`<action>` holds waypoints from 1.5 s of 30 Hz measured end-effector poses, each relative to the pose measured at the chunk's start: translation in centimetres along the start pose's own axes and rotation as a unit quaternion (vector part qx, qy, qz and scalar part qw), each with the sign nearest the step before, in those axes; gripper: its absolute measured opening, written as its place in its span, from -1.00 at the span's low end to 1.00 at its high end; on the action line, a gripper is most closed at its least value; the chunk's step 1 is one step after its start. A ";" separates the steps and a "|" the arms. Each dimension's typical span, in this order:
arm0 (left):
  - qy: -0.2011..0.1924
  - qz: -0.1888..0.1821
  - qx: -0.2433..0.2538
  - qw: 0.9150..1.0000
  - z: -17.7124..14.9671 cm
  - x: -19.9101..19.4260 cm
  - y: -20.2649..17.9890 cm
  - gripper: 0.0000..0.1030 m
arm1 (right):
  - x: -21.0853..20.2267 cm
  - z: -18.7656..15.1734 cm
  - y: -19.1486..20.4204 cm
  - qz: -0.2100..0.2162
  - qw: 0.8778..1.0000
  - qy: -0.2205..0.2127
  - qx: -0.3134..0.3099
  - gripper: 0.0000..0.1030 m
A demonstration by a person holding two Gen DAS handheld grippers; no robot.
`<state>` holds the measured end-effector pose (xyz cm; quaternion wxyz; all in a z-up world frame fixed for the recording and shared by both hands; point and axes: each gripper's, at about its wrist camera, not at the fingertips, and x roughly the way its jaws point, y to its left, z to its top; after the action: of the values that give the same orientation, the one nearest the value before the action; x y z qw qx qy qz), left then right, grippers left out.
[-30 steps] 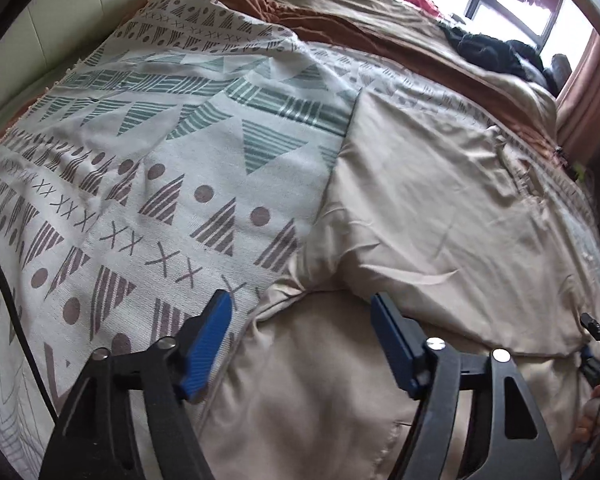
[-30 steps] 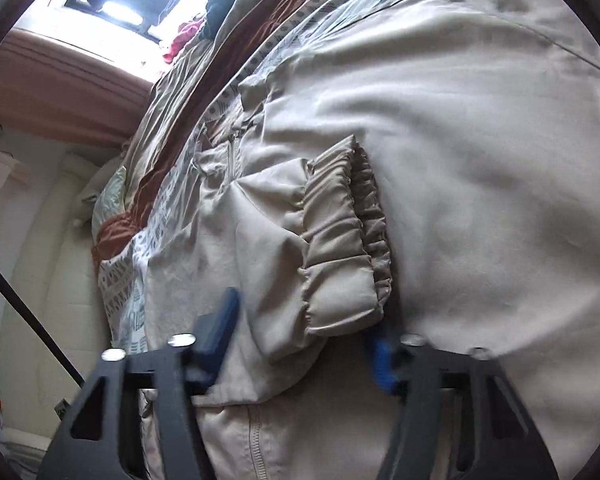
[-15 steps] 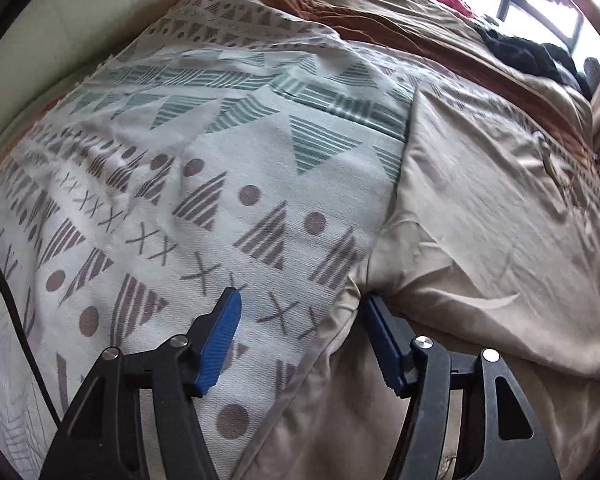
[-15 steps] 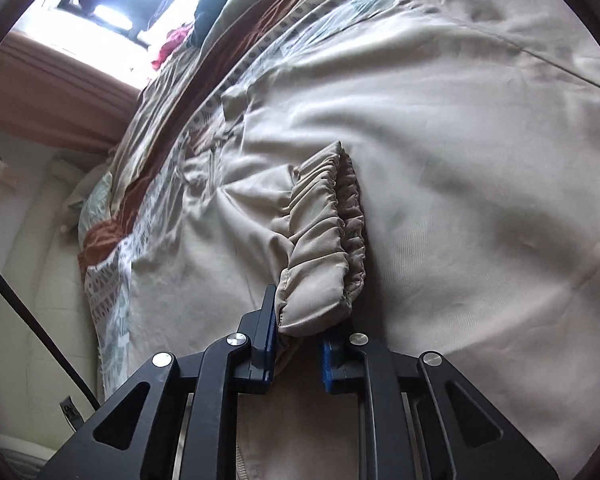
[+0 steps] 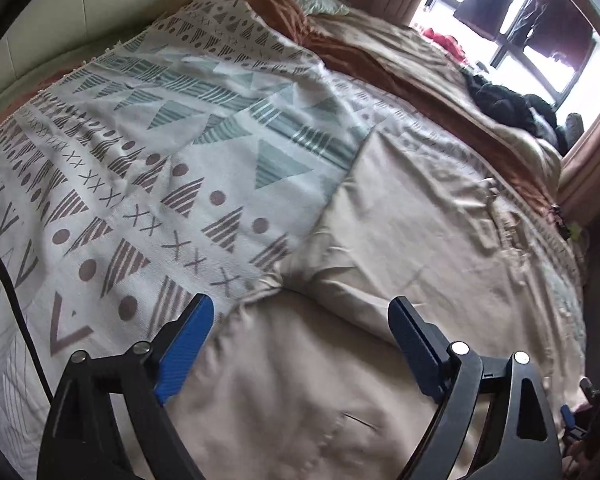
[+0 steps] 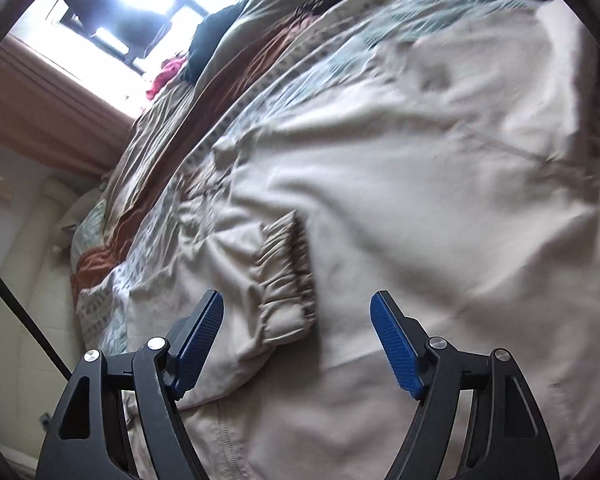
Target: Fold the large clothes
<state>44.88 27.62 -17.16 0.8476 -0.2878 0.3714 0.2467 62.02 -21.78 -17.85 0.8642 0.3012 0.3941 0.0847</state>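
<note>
Blurred by motion across the far half of the beige jacket [image 6: 440,168] (seams there unreadable). Cut off by the lower edge near the zipper [image 6: 224,440]. Too dark to identify: the heap of dark clothes [image 5: 512,106] by the overexposed window [image 5: 512,12]. Hidden beneath the jacket, part of the patterned blanket [image 5: 148,152].

The right gripper [image 6: 296,320], clamped on the beige jacket's [image 6: 420,200] elastic cuff [image 6: 288,280] half a second ago, now has its jaws wide apart and the cuff lies free. The left gripper [image 5: 300,332] now hovers over the sleeve seam.
</note>
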 end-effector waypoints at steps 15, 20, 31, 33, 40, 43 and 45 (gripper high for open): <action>0.001 -0.080 0.059 0.995 -4.3 -3.2 -9.0 0.76 | -11.0 2.7 -8.5 -0.048 0.989 -0.135 0.041 0.11; 0.001 -0.084 0.103 0.991 -6.1 -3.8 -12.0 0.76 | -13.3 3.9 -11.9 -0.055 0.984 -0.162 0.059 -0.13; 0.013 -0.076 0.153 0.985 -8.7 -2.6 -15.3 0.76 | -13.8 5.6 -15.6 -0.052 0.978 -0.195 0.059 -0.14; 0.016 -0.075 0.160 0.984 -9.0 -2.3 -15.6 0.76 | -12.9 5.7 -15.7 -0.052 0.978 -0.197 0.047 -0.14; 0.022 -0.071 0.175 0.982 -9.3 -1.5 -16.2 0.76 | -10.1 7.3 -17.3 -0.051 0.979 -0.192 0.051 -0.35; 0.024 -0.068 0.177 0.982 -9.2 -1.2 -16.1 0.76 | -8.9 7.6 -17.8 -0.047 0.980 -0.184 0.053 -0.58; 0.026 -0.067 0.175 0.982 -9.0 -1.0 -15.9 0.76 | -8.5 8.0 -17.8 -0.048 0.981 -0.180 0.054 -0.87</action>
<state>49.94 10.01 -16.60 0.8895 -0.1658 0.4106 0.1129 60.56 -43.04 -18.90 0.9065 0.3385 0.2500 -0.0342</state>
